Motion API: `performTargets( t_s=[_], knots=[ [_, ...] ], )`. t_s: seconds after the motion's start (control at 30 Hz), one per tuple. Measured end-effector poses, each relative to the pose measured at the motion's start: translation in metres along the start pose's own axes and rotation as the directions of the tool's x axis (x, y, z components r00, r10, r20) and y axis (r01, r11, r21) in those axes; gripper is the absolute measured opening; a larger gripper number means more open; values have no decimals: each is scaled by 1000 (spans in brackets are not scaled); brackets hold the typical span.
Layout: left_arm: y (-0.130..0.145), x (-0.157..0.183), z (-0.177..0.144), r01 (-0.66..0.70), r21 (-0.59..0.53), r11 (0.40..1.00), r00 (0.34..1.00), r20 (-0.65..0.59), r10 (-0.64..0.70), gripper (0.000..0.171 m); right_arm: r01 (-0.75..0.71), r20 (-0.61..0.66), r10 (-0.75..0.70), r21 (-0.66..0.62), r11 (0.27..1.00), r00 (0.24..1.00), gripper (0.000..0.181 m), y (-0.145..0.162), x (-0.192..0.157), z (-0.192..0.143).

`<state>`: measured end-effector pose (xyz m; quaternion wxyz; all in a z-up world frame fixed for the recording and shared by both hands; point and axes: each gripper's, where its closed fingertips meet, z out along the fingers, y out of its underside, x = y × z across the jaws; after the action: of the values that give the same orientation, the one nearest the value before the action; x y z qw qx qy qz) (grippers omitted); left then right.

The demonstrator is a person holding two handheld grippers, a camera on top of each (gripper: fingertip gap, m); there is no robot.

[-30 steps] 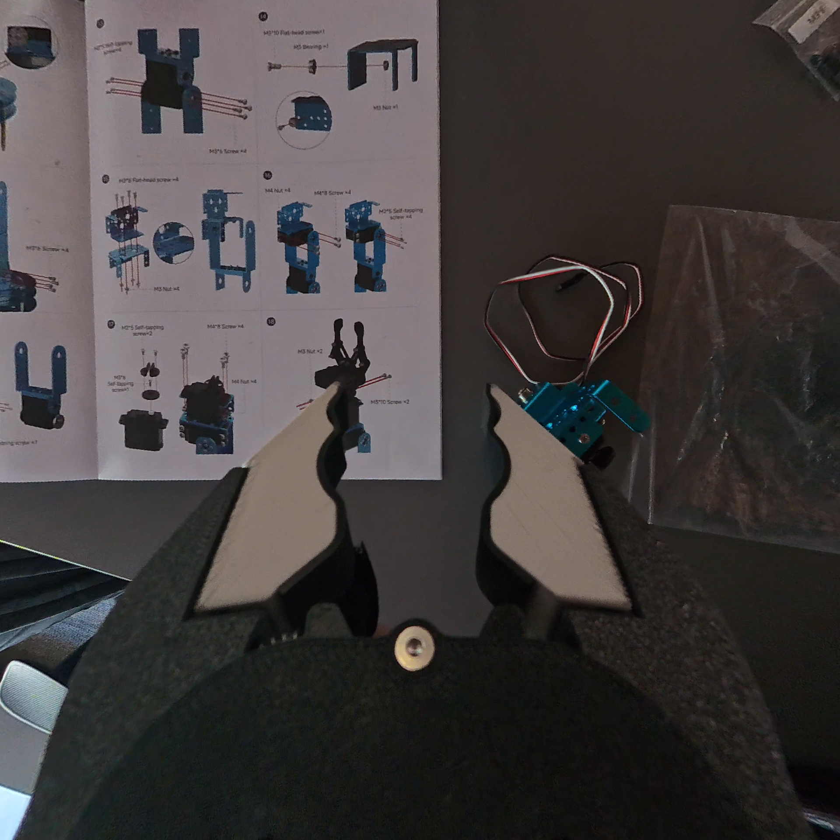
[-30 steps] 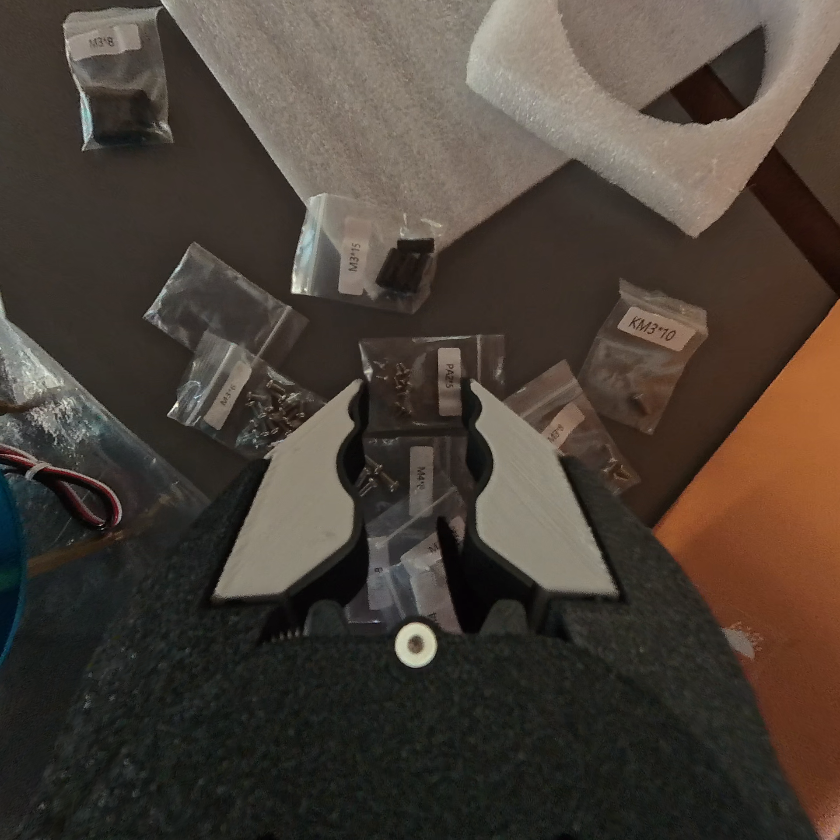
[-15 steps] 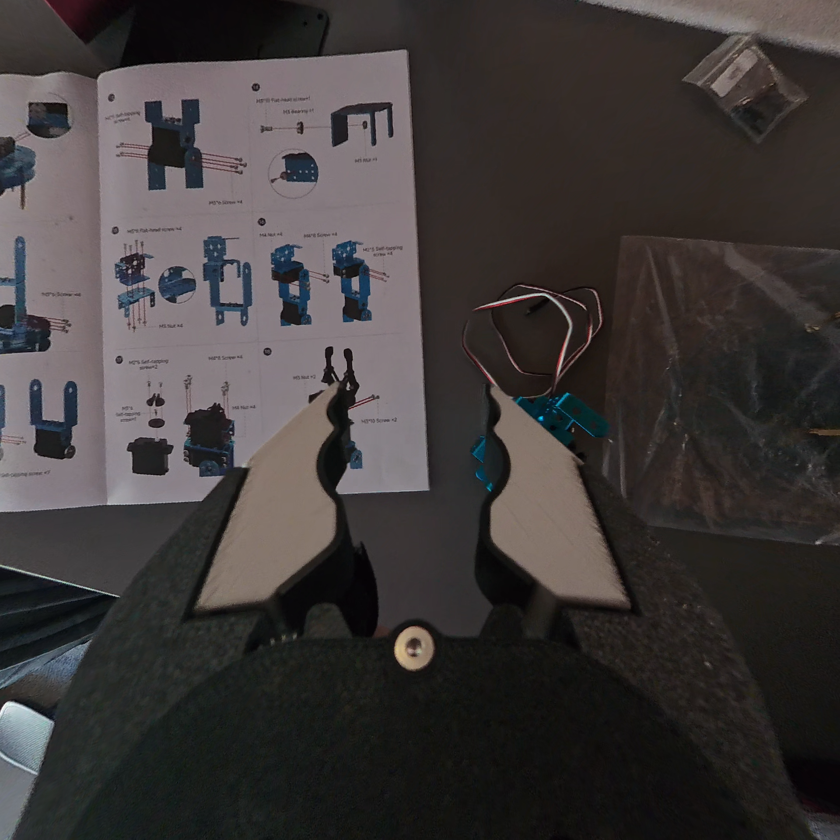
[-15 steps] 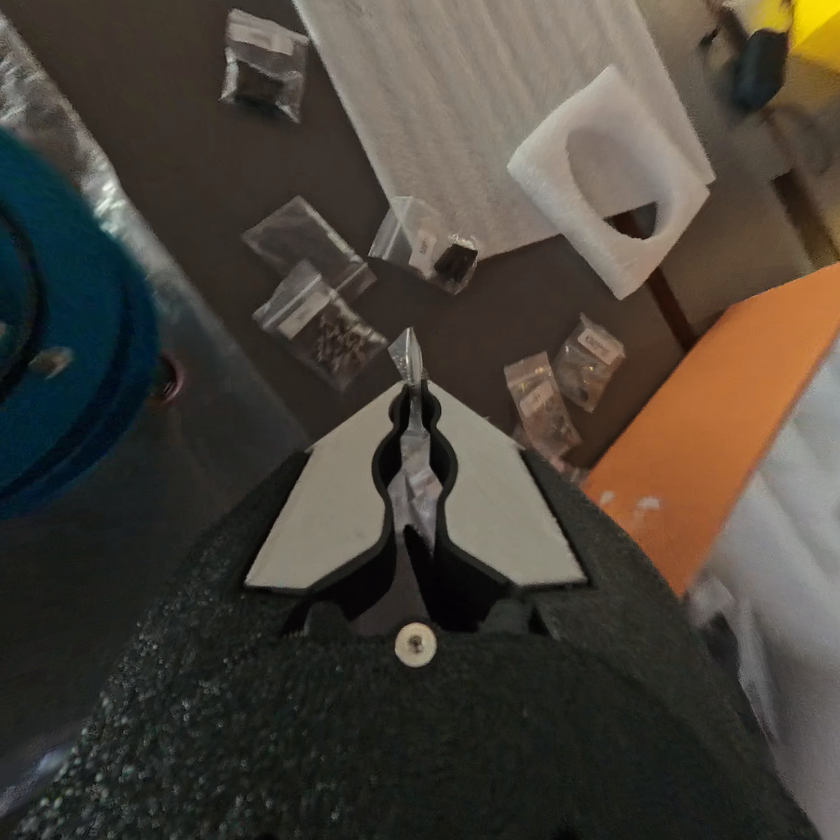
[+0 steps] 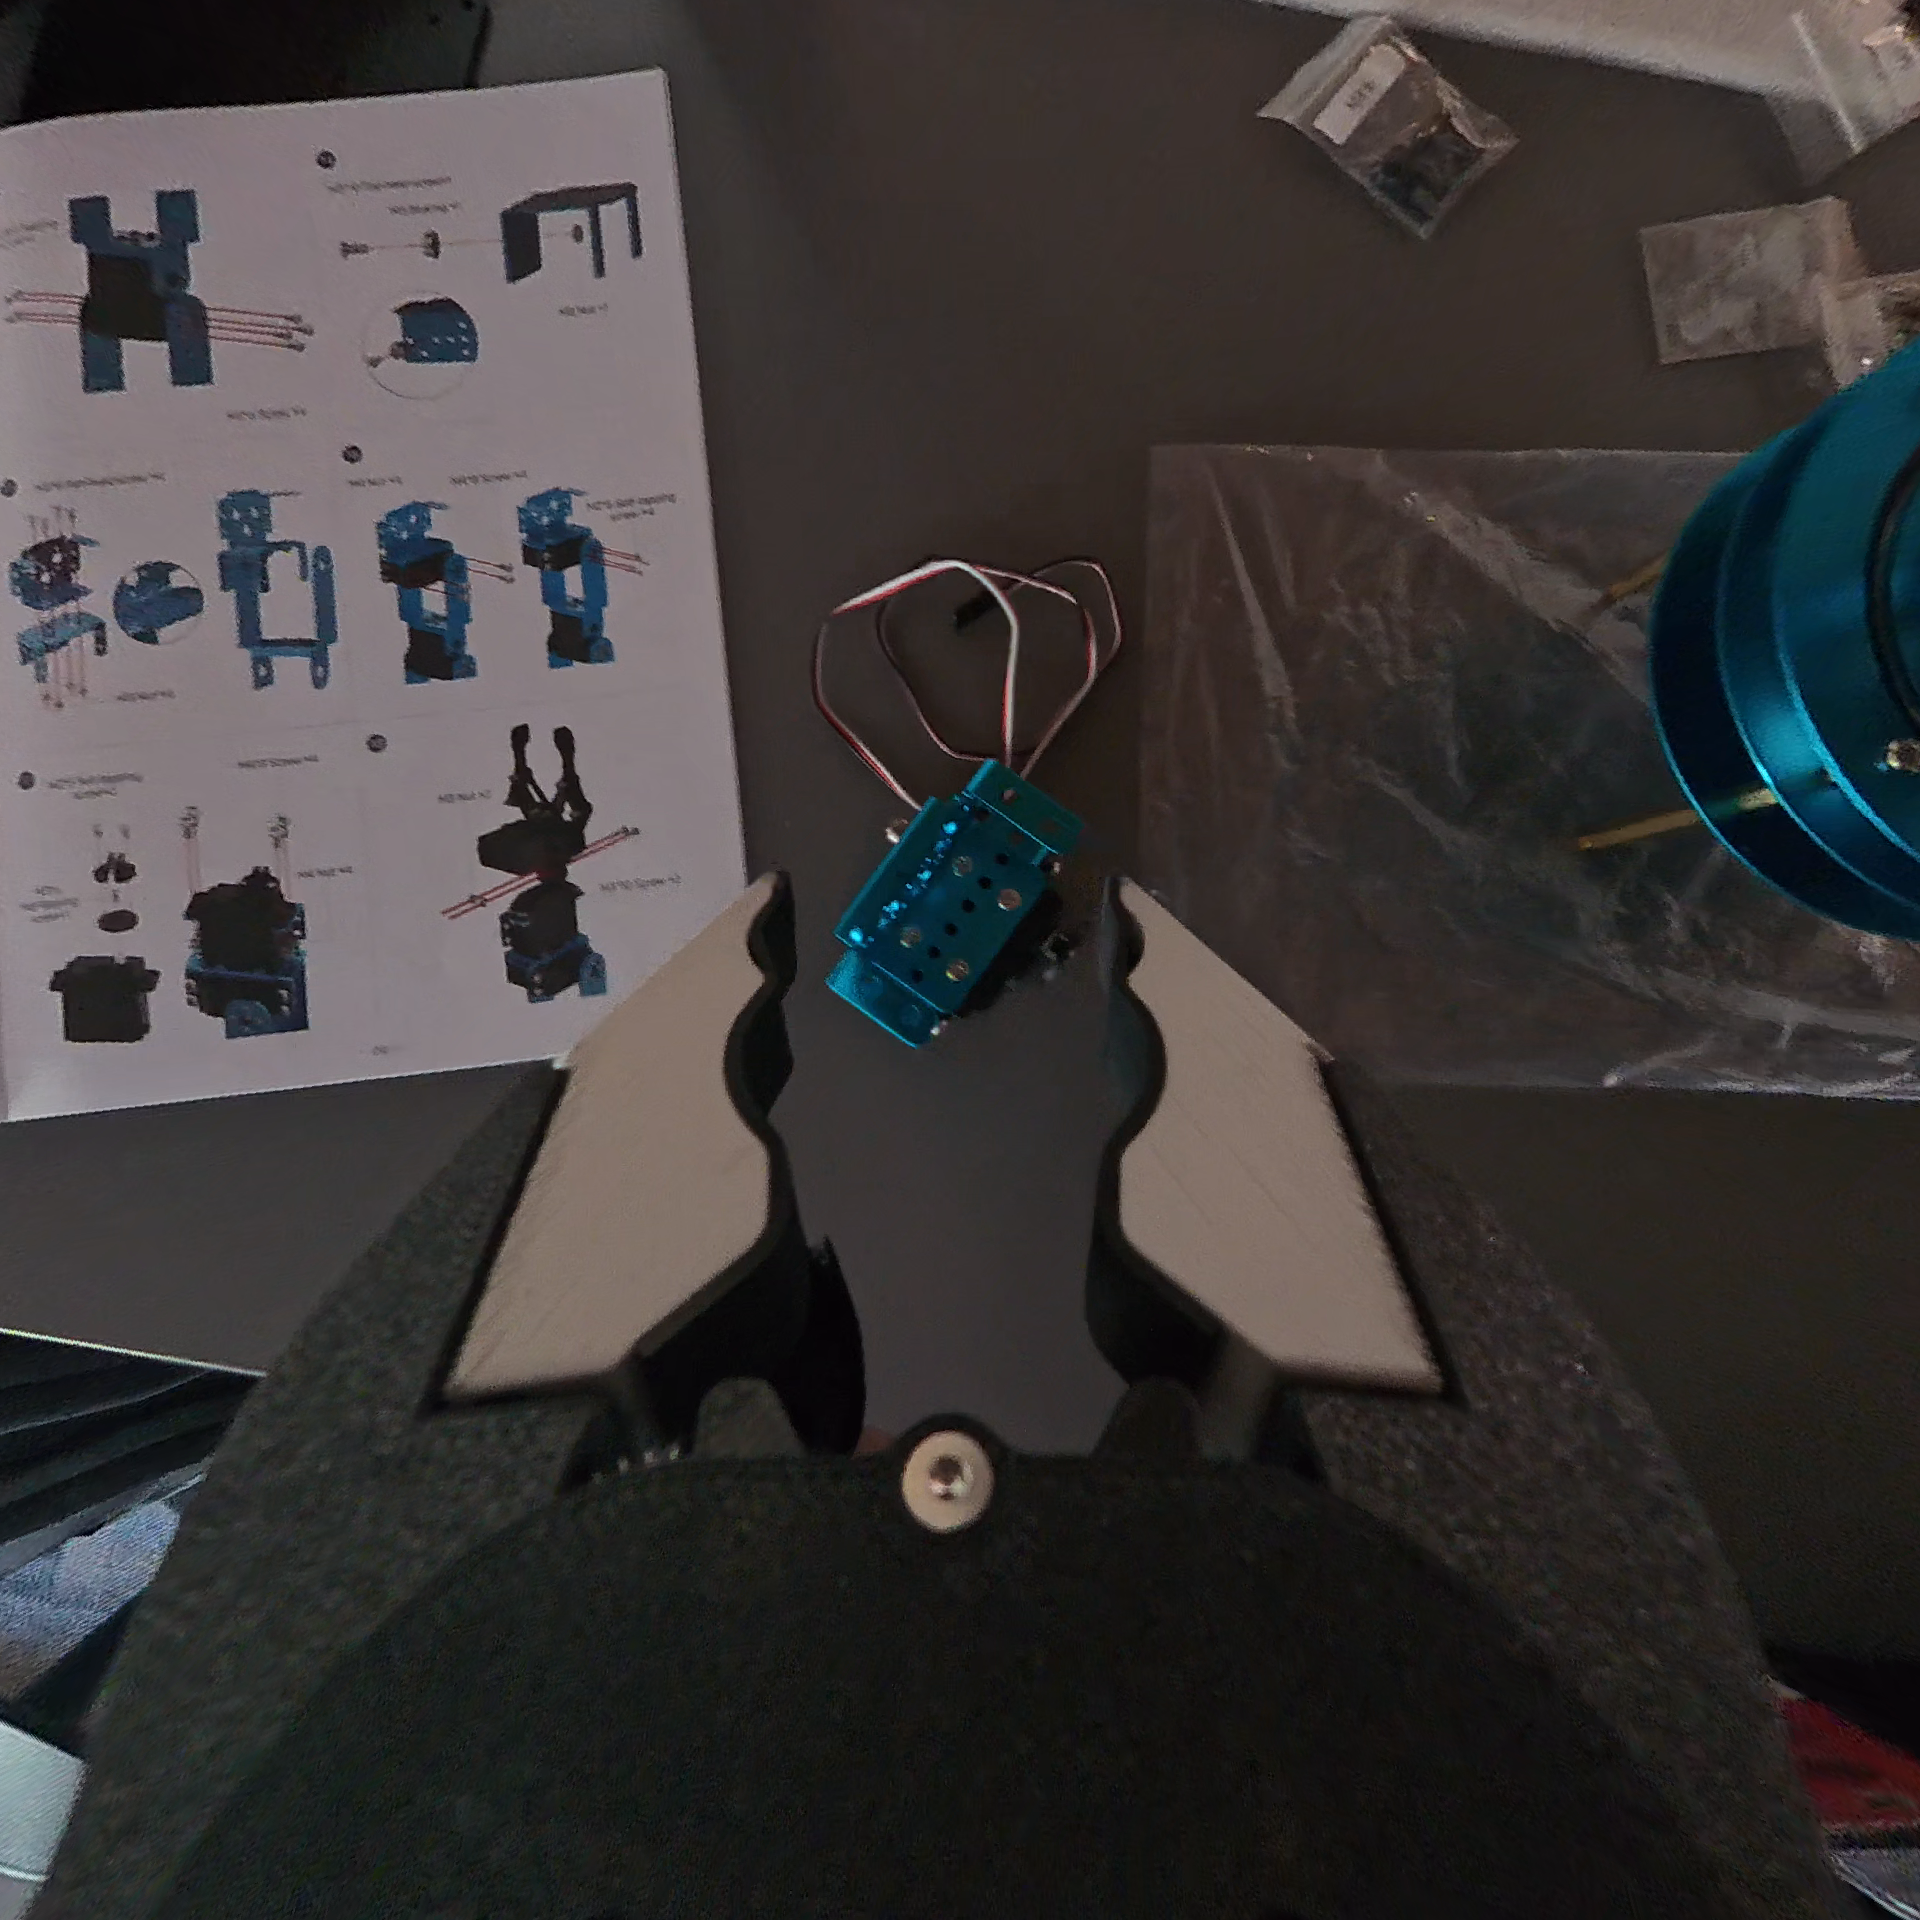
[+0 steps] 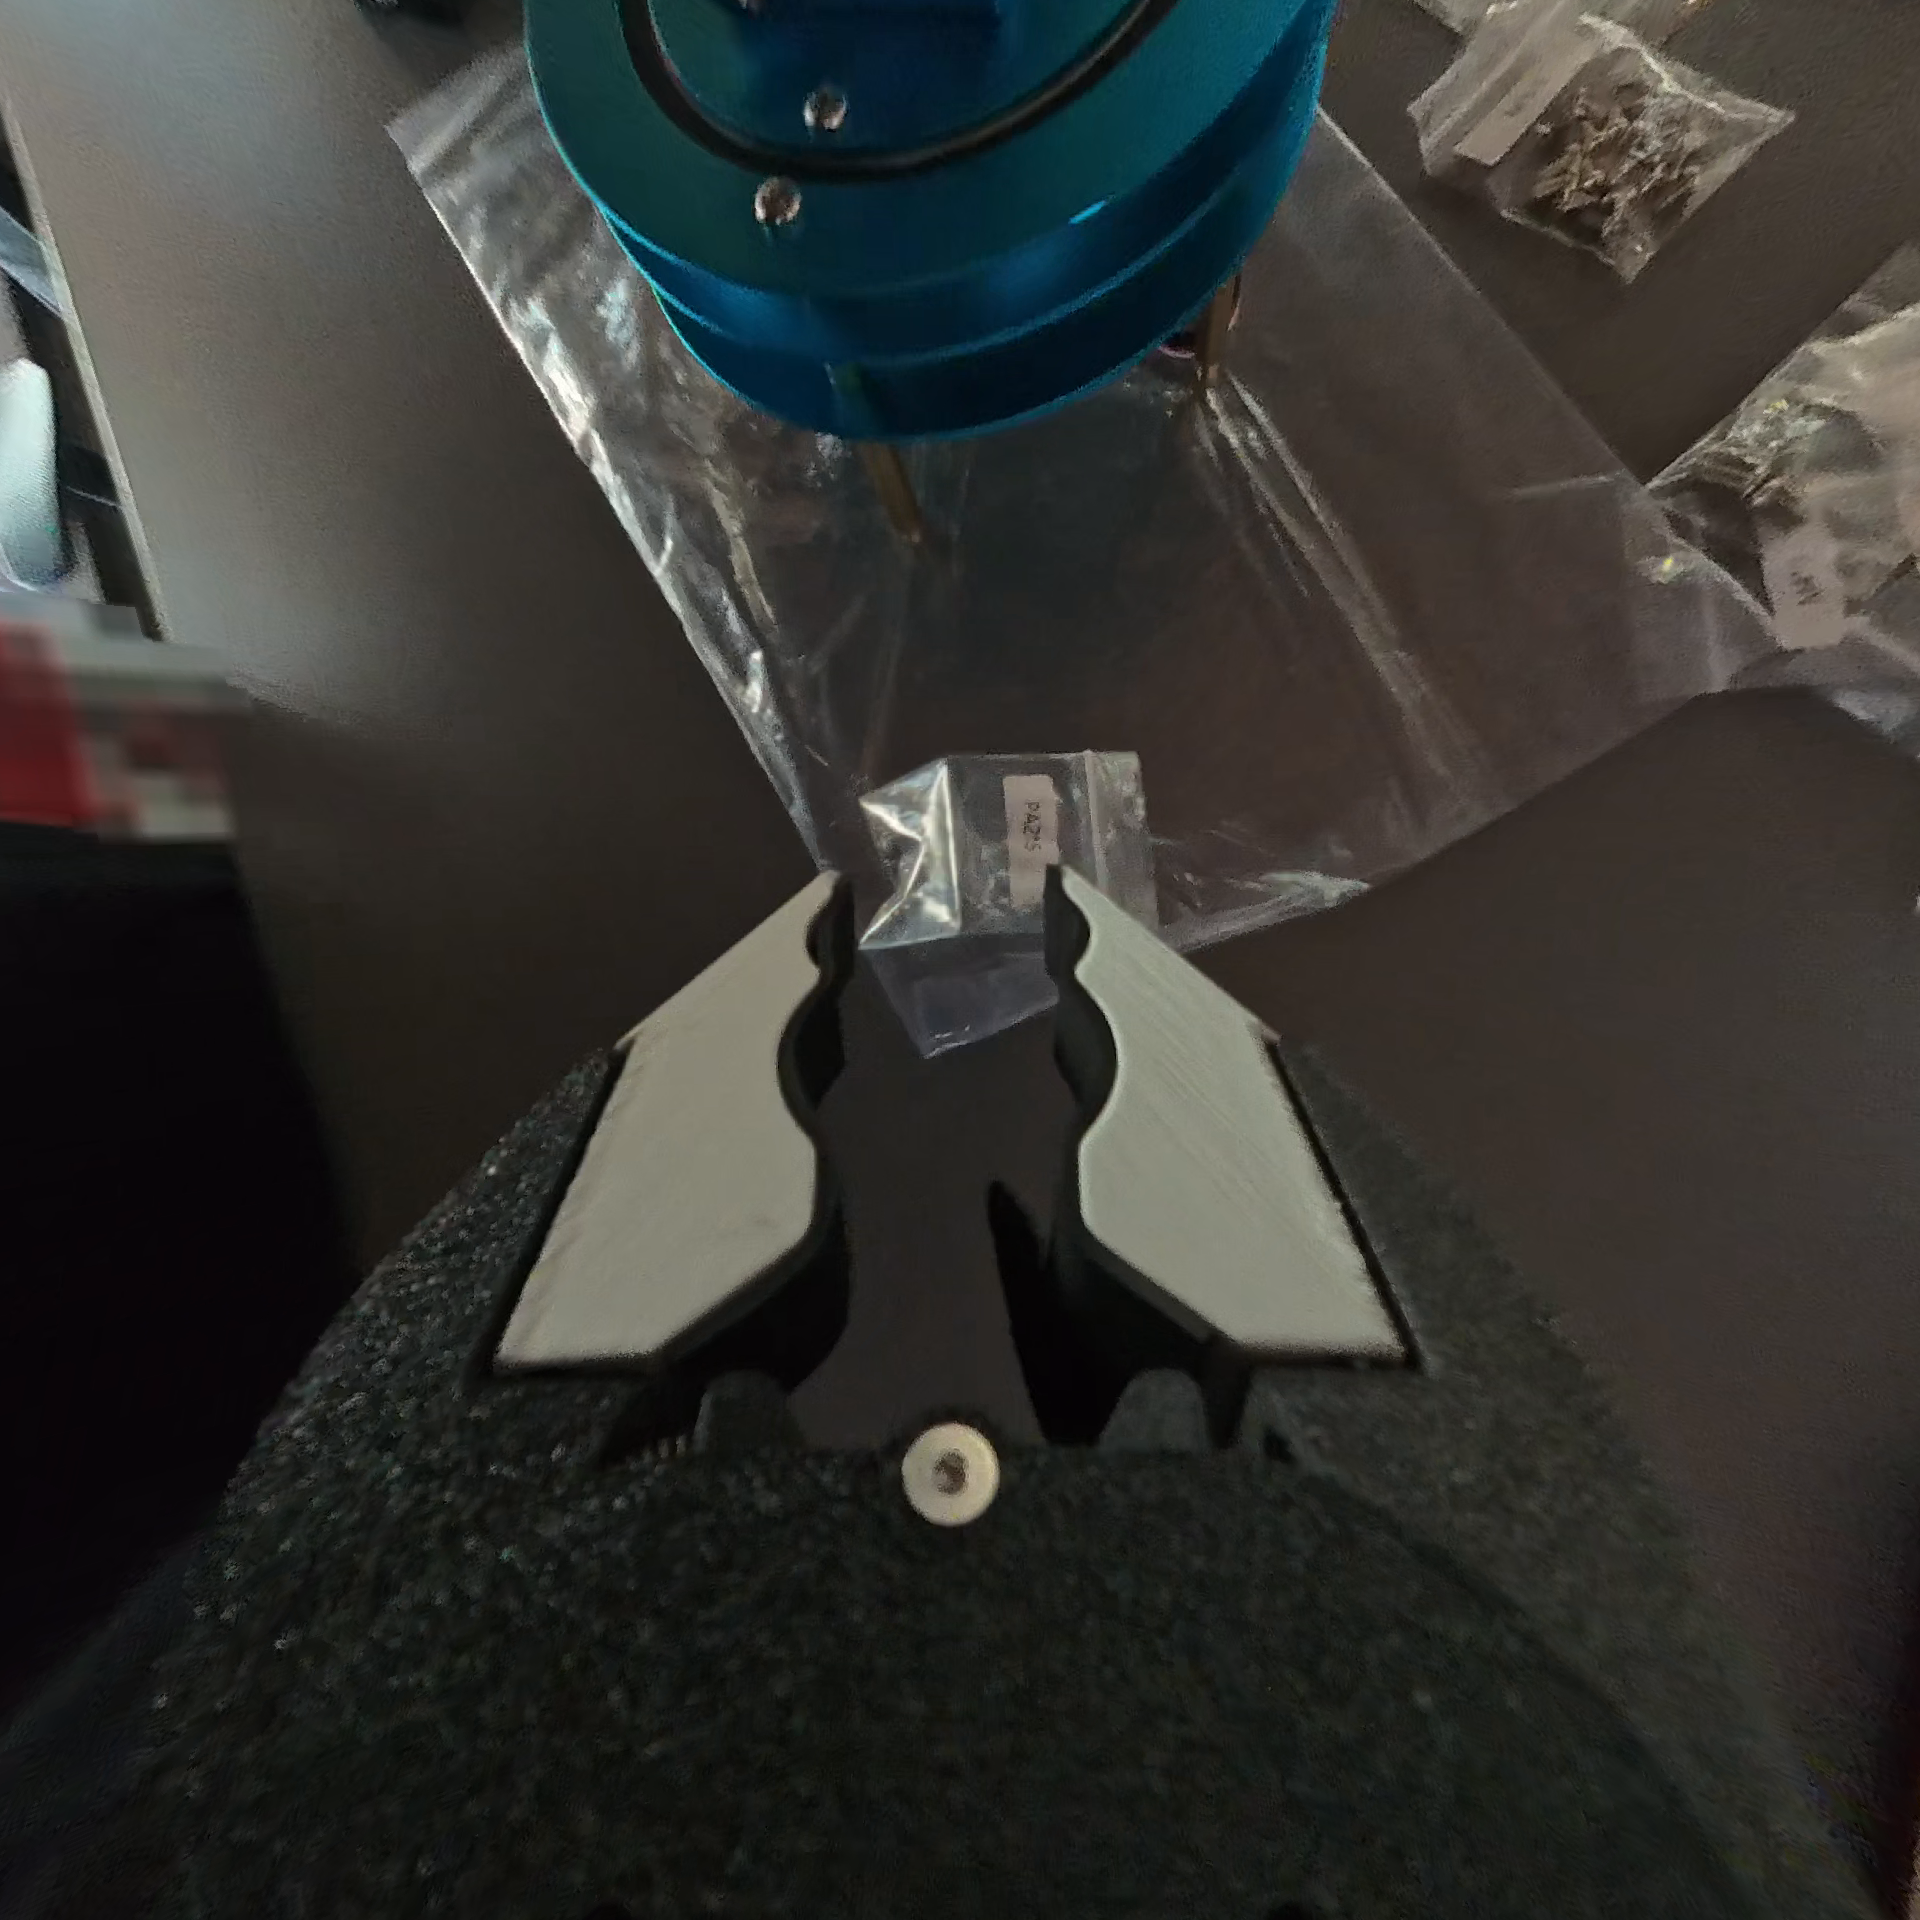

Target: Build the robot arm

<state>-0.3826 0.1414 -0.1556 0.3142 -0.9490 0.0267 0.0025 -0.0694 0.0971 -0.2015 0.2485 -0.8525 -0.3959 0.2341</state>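
Observation:
My left gripper [image 5: 945, 888] is open, and its tips stand on either side of a blue metal servo bracket [image 5: 940, 935] that lies on the dark table. The bracket's red, white and black wire [image 5: 966, 634] loops beyond it. My right gripper [image 6: 945, 881] is open. A small clear bag with a white label [image 6: 935, 821] lies between and just past its tips, at the edge of a large clear plastic bag [image 6: 1195, 582]. A blue round metal base [image 6: 914, 229] stands on that large bag, right ahead.
An open instruction sheet [image 5: 343, 540] lies left of the bracket. The large clear bag [image 5: 1403, 779] and the blue base [image 5: 1808, 675] are to its right. Small bags of screws lie at the far right [image 5: 1392, 135] [image 6: 1600, 145] [image 6: 1818, 499]. The tips of one gripper are about 30 centimetres away from the tips of the other. To reach the blue metal servo bracket [image 5: 940, 935] in a straight line is about 5 centimetres for my left fingers, about 30 centimetres for my right.
My right gripper closed on the small labelled bag, carried it left to the blue base, and has now opened and let it go. My left gripper moved right until the bracket lay between its tips.

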Motion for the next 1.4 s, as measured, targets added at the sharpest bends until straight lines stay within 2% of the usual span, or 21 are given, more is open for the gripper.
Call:
performTargets(
  t_s=[0.2,0.33,0.4,0.47,0.53,0.6,0.73,0.87,1.0,1.07,1.13,1.2,1.27,1.3,1.4],
  knots=[
    [14,9,-12,1,-2,1000,1000,10,-1,59,-89,16,88,62,994,996,34,-11,31,-7],
    [20,9,-20,4,1,1000,1000,24,-4,59,-89,62,90,-31,996,994,34,1,33,12],
    [23,11,-25,7,11,1000,1000,22,-7,59,-70,69,71,-24,997,995,17,-2,31,12],
    [23,18,-29,-1,28,1000,1000,-7,1,59,-37,78,41,-52,998,996,2,3,28,12],
    [21,34,-33,-26,61,998,997,-75,30,58,-11,47,13,-55,998,999,2,3,28,10],
    [17,61,-38,-52,103,993,979,-193,72,57,7,32,-6,-17,1000,999,1,-5,23,3],
    [7,126,-60,-124,230,965,863,-455,219,47,80,-23,-78,108,991,997,1,-37,4,-23],
    [10,184,-84,-131,322,937,639,-695,329,46,141,-75,-129,184,973,989,0,-64,-24,-46],
    [21,214,-85,-235,447,863,515,-696,501,47,148,-111,-128,197,969,986,0,-85,-52,-57],
    [24,221,-78,-245,471,847,504,-685,526,47,157,-151,-130,184,970,980,0,-89,-60,-59],
    [33,225,-77,-249,458,853,460,-719,521,47,145,-237,-118,100,984,964,1,-75,-49,-55],
    [40,222,-78,-244,457,856,450,-728,517,47,77,-285,-64,33,997,956,2,-46,-31,-46],
    [45,217,-79,-254,470,846,448,-717,533,47,-27,-258,22,-17,999,966,28,-14,-20,-32],
    [48,213,-79,-271,472,839,456,-705,543,47,-43,-244,37,-20,999,969,33,-4,-18,-26],
    [51,204,-79,-300,485,821,488,-662,569,47,102,-320,-119,-69,992,940,32,11,-8,-17]
  ],
)
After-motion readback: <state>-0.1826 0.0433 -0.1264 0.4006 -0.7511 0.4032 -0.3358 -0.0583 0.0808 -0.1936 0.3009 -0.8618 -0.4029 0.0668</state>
